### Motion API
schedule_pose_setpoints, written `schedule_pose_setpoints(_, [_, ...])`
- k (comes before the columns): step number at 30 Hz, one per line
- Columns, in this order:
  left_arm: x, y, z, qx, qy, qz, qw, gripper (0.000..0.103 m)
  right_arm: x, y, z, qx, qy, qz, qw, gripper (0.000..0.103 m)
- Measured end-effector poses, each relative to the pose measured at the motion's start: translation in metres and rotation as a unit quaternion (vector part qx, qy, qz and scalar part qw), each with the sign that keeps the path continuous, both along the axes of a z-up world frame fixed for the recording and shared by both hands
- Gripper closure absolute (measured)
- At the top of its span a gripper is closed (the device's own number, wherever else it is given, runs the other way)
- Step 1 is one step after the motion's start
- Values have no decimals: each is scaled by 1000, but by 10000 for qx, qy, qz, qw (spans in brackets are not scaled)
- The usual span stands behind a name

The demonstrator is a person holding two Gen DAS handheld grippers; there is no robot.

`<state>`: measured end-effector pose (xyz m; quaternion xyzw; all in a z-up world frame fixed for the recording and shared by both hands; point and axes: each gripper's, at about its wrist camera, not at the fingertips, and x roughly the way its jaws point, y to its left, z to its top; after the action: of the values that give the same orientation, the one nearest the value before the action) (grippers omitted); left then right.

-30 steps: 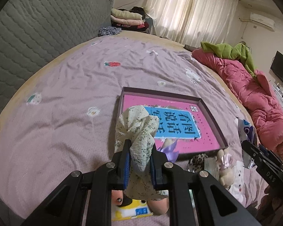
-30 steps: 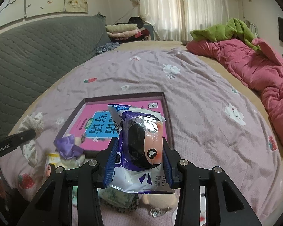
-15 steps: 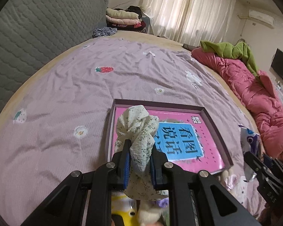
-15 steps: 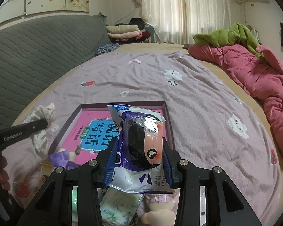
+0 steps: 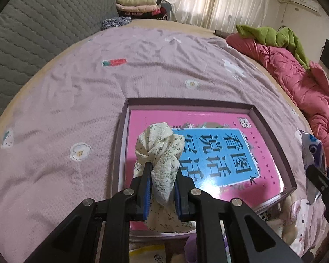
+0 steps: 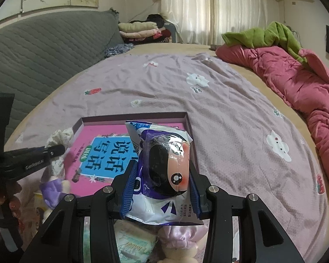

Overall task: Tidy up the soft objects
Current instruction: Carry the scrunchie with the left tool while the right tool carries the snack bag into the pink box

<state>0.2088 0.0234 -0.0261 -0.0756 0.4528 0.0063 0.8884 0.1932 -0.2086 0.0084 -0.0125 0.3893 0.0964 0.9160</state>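
Right now both claws are loaded. The left gripper [image 5: 162,188] has its blue pads clamped on a bunched floral cloth [image 5: 160,151], cream with tiny green sprigs; the cloth bulges up above the fingertips and a tail of it hangs down below them. Directly ahead of and beneath this claw lies a shallow box [image 5: 125,118] with a dark purplish rim and a bright pink and blue printed floor, resting on the lilac bedspread [image 5: 76,100]. The cloth hangs over the near left part of the box.

The right gripper [image 6: 162,188] is closed around a plastic-wrapped toy packet [image 6: 164,166], white and purple wrapper with a black and peach figure showing through; the pads press its two sides. The same box [image 6: 187,118] sits just beyond and to the left of this claw, and the packet overlaps the box's near right corner in this view. Further left, the other claw [image 6: 52,151] with its cloth [image 6: 61,134] reaches in over the box's left edge.

Below and close behind both claws is a jumble of small soft things: a purple plush piece [image 6: 51,189], a pale satin pouch [image 6: 179,234] and a wipes pack [image 6: 133,247]. Off to the far right a pink quilt [image 6: 296,79] is heaped, with a green garment [image 6: 263,35] on top.
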Motion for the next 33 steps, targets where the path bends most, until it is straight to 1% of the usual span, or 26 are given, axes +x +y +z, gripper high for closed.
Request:
schedule_pose_setpoints(4, [-1, -2, -7, -87, 87, -117, 9999, 85, 8, 1, -11, -66, 130, 8, 9999, 58])
schedule_pose_setpoints(8, [0, -3, -16, -325, 278, -249, 9988, 85, 19, 6, -23, -146, 270, 90, 9995, 58])
schedule_pose_setpoints(14, [1, 2, -24, -562, 387, -323, 9971, 85, 32, 15, -44, -258, 531, 209, 9980, 58])
schedule_pose_setpoints(21, [5, 4, -27, -675, 475, -354, 9960, 85, 43, 23, -56, -373, 661, 226, 9969, 58])
schedule_pose_setpoints(26, [4, 4, -27, -674, 476, -319, 9961, 85, 47, 24, -61, -481, 645, 190, 9966, 58])
schedule_pose_setpoints(28, [5, 4, -27, -673, 481, -303, 9961, 85, 51, 24, -65, -605, 689, 146, 9957, 58])
schedule_pose_setpoints(33, [5, 6, -28, -648, 483, -251, 9964, 85, 59, 22, -74, -686, 802, 133, 9943, 58])
